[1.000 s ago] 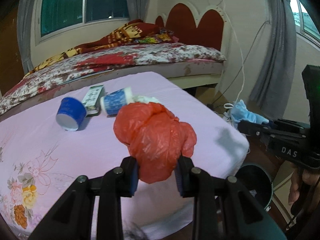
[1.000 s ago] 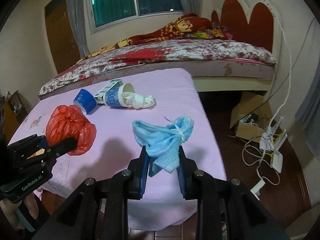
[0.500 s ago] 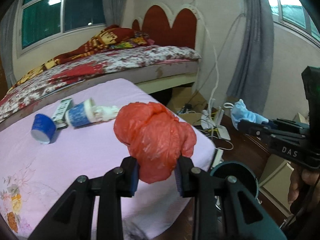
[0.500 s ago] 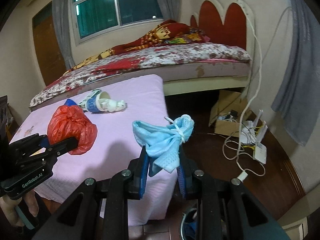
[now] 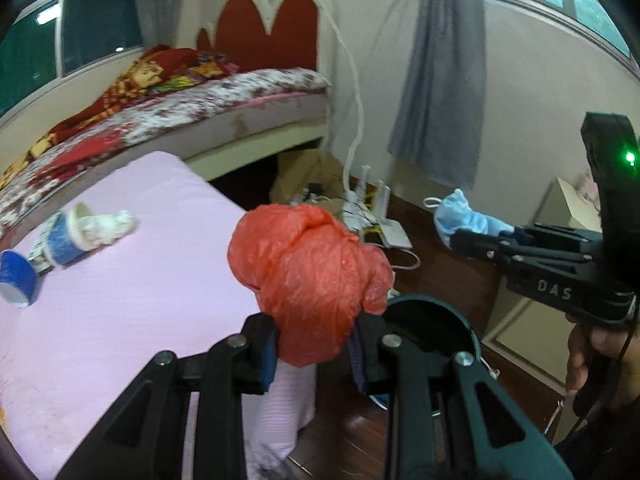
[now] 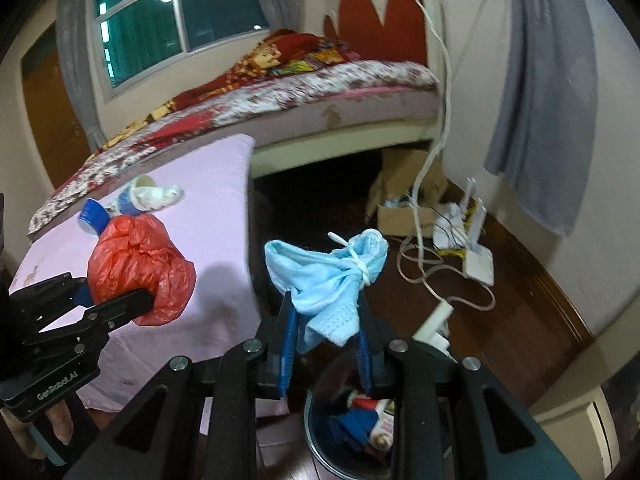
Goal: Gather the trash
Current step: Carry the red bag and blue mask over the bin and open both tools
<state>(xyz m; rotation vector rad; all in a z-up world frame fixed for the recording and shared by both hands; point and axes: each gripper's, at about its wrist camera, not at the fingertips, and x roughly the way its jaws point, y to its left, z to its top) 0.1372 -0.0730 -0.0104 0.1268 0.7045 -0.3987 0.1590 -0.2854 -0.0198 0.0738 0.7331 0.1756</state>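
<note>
My left gripper (image 5: 314,354) is shut on a crumpled red plastic bag (image 5: 308,280), held over the right edge of the pink-covered table (image 5: 120,300); the bag also shows in the right wrist view (image 6: 140,268). My right gripper (image 6: 326,350) is shut on a crumpled blue face mask (image 6: 324,280), above the round dark bin (image 6: 320,448) that holds some trash. The bin rim (image 5: 432,312) shows right of the red bag in the left wrist view, the mask (image 5: 464,220) beyond it. Two blue paper cups (image 5: 16,278) (image 5: 64,236), white tissue (image 5: 106,224) and a small box lie on the table.
A bed with a floral cover (image 6: 320,88) stands behind the table. On the wooden floor at the right are a cardboard box (image 6: 404,184), white routers (image 6: 476,256) and loose cables. A grey curtain (image 6: 548,100) hangs on the right wall.
Both grippers have swung right, off the table and toward the floor. The bin is now under the right gripper and beside the left one. Both still hold their items.
</note>
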